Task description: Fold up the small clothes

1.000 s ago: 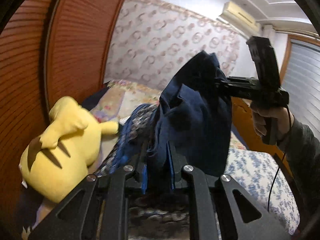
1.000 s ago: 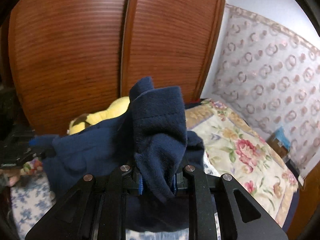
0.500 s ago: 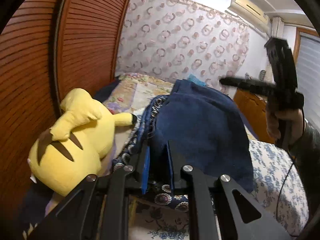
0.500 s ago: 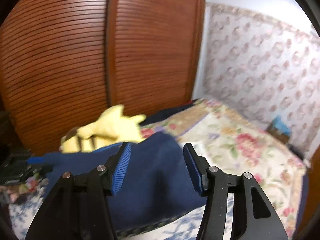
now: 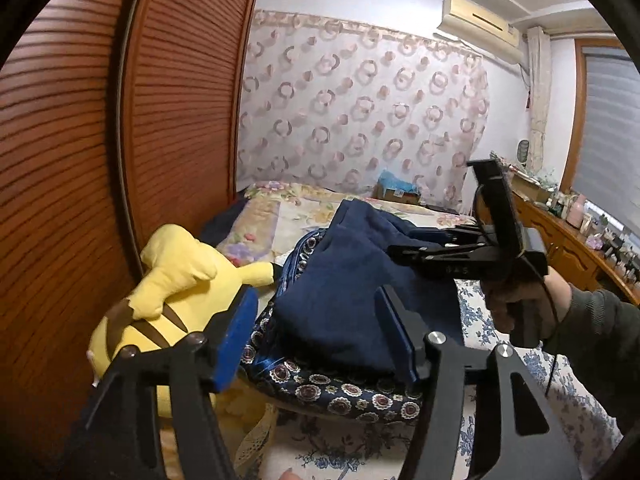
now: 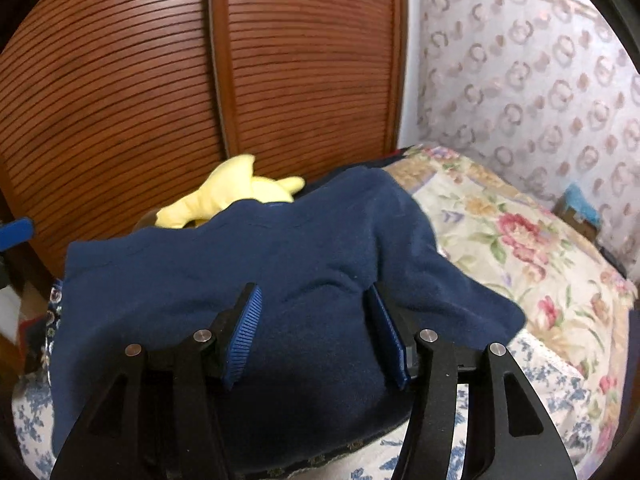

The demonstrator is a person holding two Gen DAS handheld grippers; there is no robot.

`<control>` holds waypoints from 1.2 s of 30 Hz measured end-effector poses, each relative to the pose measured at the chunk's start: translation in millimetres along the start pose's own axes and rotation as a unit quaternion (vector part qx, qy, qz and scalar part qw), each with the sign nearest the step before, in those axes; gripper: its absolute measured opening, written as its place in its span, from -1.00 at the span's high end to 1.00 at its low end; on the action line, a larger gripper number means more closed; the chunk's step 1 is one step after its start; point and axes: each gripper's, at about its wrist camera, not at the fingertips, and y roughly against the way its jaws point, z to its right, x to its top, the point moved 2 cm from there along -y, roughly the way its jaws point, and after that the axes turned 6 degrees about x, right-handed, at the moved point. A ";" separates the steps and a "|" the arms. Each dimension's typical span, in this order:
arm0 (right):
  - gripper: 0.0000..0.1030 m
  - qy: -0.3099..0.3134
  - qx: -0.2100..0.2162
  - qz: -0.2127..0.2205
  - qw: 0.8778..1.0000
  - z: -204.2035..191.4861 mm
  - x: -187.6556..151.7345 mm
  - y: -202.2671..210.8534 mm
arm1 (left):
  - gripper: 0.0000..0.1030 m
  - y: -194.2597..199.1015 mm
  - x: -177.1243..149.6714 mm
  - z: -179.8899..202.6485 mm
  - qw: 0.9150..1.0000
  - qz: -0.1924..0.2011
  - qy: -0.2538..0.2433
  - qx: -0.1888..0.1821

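Observation:
A folded navy fleece garment (image 5: 340,292) lies on a patterned dark cloth (image 5: 344,396) on the bed; it also fills the middle of the right wrist view (image 6: 248,272). My left gripper (image 5: 320,332) is open and empty just in front of it. My right gripper (image 6: 316,332) is open over the garment and holds nothing. From the left wrist view the right gripper (image 5: 412,246) reaches in from the right above the garment.
A yellow plush toy (image 5: 176,296) lies left of the garment, against the brown slatted wardrobe doors (image 5: 100,140). A floral quilt (image 6: 520,240) covers the far bed. A wooden dresser (image 5: 568,240) with small items stands on the right.
Both grippers held the navy garment up a second ago. The right one opened first, then the left. The garment now lies flat on the patterned cloth.

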 end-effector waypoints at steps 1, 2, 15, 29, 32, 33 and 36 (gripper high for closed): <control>-0.09 -0.010 -0.003 0.007 1.000 0.5 -0.1 7.3 | -0.19 2.1 0.2 2.8 1.000 0.000 -0.005 -0.004; -0.09 -0.018 -0.006 0.013 1.000 -0.5 -0.8 16.9 | -0.20 4.0 0.4 5.7 1.000 0.000 -0.009 -0.006; -0.08 -0.047 -0.078 0.060 0.994 -19.9 -51.5 156.7 | -0.23 33.6 -5.7 62.5 0.998 0.001 -0.049 -0.037; -0.38 -0.118 -0.182 0.097 0.971 -29.4 -141.5 269.2 | -0.23 54.2 -22.9 138.7 0.994 -0.007 -0.084 -0.073; -0.40 -0.139 -0.202 0.110 0.963 -29.5 -154.3 290.7 | -0.23 62.0 -19.2 153.5 0.993 -0.001 -0.091 -0.080; -0.41 -0.142 -0.209 0.114 0.961 -30.3 -157.7 298.1 | -0.23 65.2 -17.8 158.1 0.992 0.002 -0.092 -0.080; -0.41 -0.155 -0.216 0.130 0.955 -35.3 -168.6 317.8 | -0.23 76.0 -11.4 168.6 0.992 0.013 -0.093 -0.081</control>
